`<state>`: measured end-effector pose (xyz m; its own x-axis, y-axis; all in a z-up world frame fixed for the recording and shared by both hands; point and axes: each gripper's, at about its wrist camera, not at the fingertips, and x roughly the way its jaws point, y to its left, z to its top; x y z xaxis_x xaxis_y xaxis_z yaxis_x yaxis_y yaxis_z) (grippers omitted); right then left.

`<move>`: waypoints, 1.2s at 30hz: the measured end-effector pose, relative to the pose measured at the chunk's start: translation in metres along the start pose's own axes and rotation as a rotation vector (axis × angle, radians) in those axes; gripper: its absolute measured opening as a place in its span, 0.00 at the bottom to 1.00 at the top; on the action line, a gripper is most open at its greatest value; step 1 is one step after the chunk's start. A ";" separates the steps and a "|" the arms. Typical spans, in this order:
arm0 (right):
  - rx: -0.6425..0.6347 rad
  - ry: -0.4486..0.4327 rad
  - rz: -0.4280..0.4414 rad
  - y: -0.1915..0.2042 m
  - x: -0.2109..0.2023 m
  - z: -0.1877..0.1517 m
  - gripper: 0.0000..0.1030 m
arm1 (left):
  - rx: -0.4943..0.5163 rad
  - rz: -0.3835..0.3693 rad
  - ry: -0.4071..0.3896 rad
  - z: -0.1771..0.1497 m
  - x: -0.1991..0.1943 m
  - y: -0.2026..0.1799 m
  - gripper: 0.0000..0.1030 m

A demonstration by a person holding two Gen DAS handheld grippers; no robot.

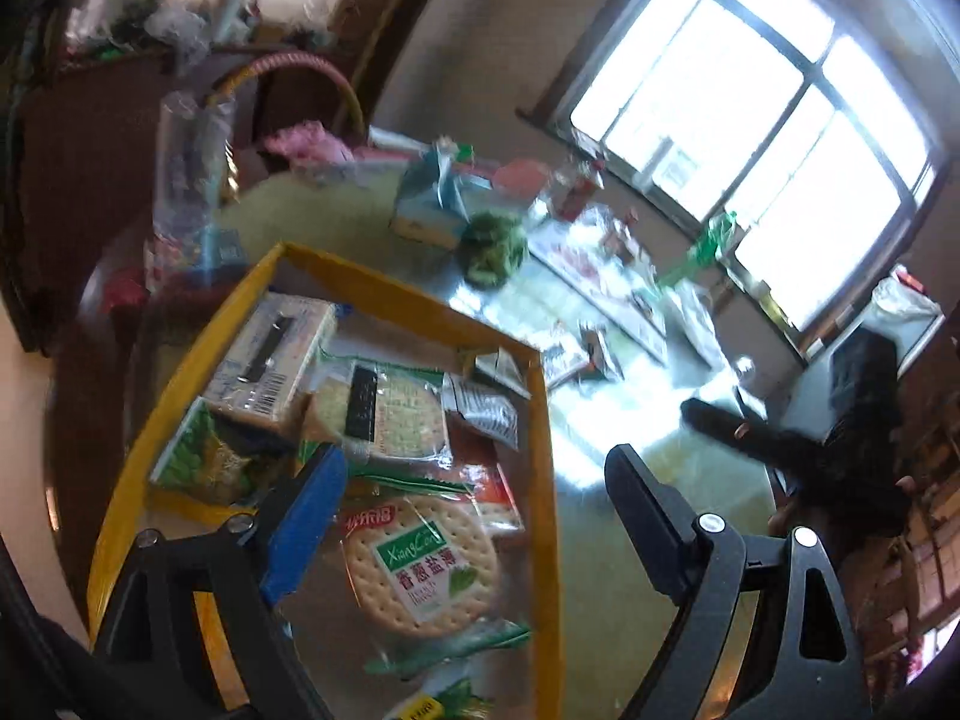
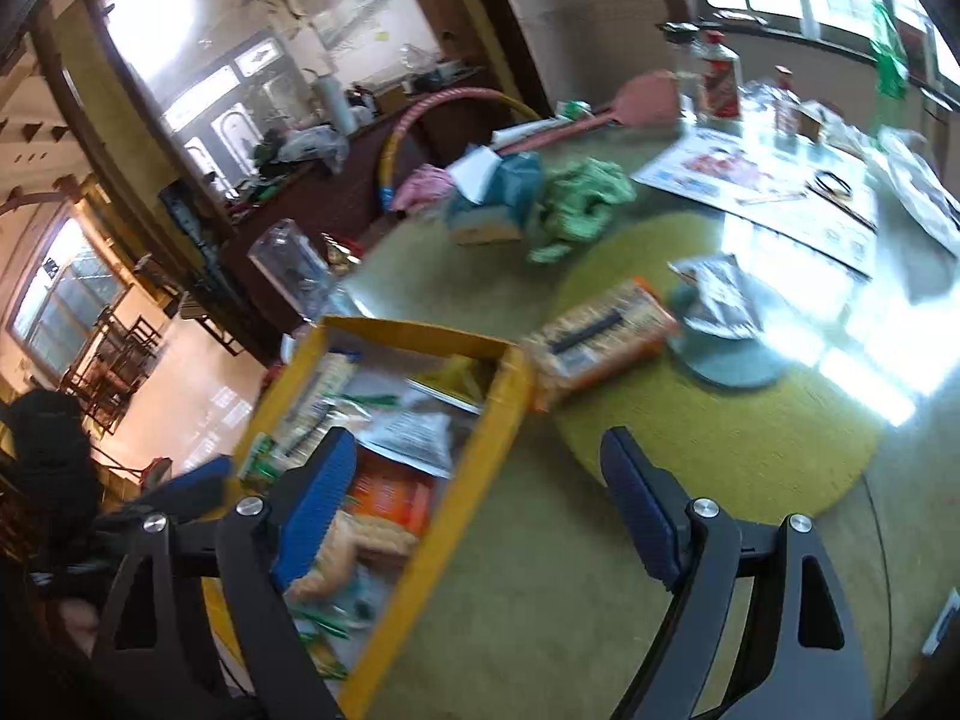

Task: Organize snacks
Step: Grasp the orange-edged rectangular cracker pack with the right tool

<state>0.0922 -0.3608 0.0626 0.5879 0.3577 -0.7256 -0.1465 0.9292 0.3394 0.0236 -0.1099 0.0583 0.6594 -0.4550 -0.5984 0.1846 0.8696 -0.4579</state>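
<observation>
A yellow cardboard box [image 1: 543,420] holds several snack packs, among them a round cracker pack [image 1: 420,564], a second cracker pack [image 1: 384,414] and a white carton [image 1: 270,360]. My left gripper [image 1: 474,480] is open and empty above the box. In the right wrist view the same box [image 2: 456,468] sits at lower left. An orange biscuit pack [image 2: 600,330] lies on the table just outside the box's far corner. A silver foil packet [image 2: 720,294] rests on a grey disc behind it. My right gripper [image 2: 474,468] is open and empty over the box's right wall.
A round yellow-green mat [image 2: 720,444] covers the table. A tissue box [image 2: 486,204], a green cloth [image 2: 582,204], a poster [image 2: 762,186], bottles [image 2: 720,84] and a clear jar [image 2: 294,270] stand farther back. A hoop [image 2: 420,120] leans against a dark cabinet.
</observation>
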 end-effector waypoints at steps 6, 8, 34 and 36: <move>0.089 0.072 0.044 -0.042 0.004 -0.008 0.81 | 0.025 -0.010 -0.041 -0.010 -0.015 -0.030 0.85; 0.110 0.085 0.036 -0.052 0.004 -0.006 0.81 | 0.040 -0.004 -0.023 -0.012 -0.014 -0.037 0.85; 0.402 0.118 -0.058 -0.092 0.091 0.031 0.81 | 0.117 -0.044 0.035 -0.027 -0.024 -0.050 0.85; 0.402 0.111 -0.094 -0.086 0.101 0.036 0.81 | 0.121 -0.026 0.033 -0.027 -0.024 -0.044 0.85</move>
<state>0.1930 -0.4084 -0.0181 0.4918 0.3013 -0.8169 0.2388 0.8556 0.4593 -0.0194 -0.1424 0.0750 0.6295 -0.4819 -0.6096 0.2893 0.8734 -0.3917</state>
